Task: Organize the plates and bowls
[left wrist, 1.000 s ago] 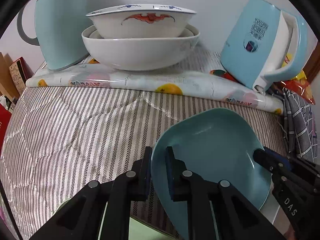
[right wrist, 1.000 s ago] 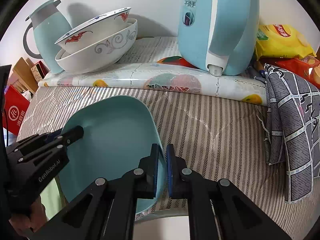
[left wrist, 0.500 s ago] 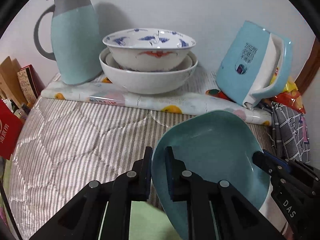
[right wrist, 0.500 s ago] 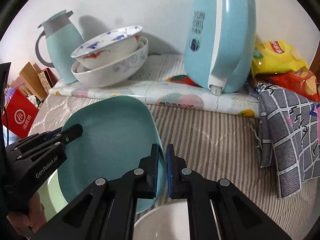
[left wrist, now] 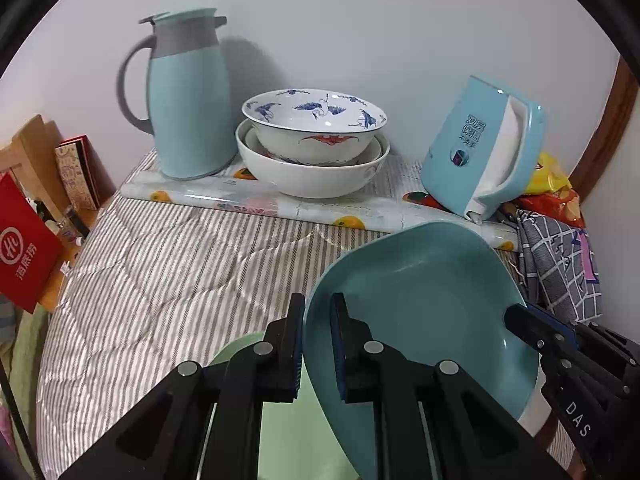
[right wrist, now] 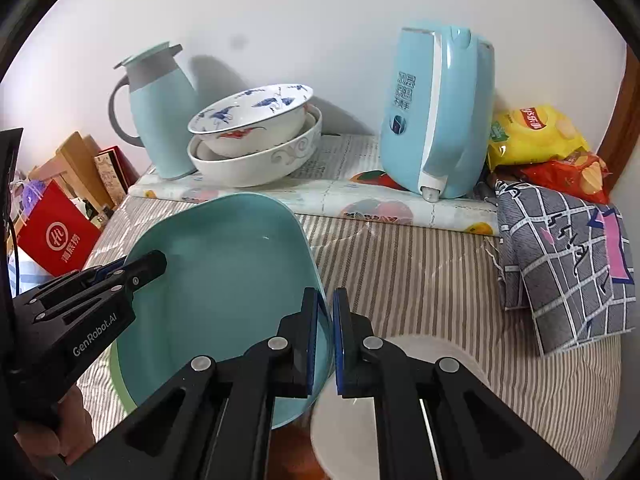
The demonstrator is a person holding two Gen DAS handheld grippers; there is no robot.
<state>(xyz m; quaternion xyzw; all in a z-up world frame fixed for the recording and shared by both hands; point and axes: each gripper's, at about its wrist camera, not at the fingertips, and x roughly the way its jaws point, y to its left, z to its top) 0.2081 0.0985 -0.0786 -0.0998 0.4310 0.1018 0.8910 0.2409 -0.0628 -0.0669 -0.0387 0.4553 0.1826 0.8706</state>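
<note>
Raised since the earlier frame, both grippers carry the teal plate clear of the striped cloth.

Left wrist view: left gripper clamps the plate rim, lower centre; stacked bowls sit upper centre.

Right wrist view: right gripper clamps the opposite rim; plate centre left.

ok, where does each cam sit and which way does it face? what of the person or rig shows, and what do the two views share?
Left wrist: on the left tool, looking forward and down at the teal plate it clamps; the right tool enters at right.
Right wrist: on the right tool, clamped on the plate's opposite rim; the left tool and a hand show at left.
Shared: plate, stacked bowls, thermos jug, blue kettle, striped cloth.
</note>
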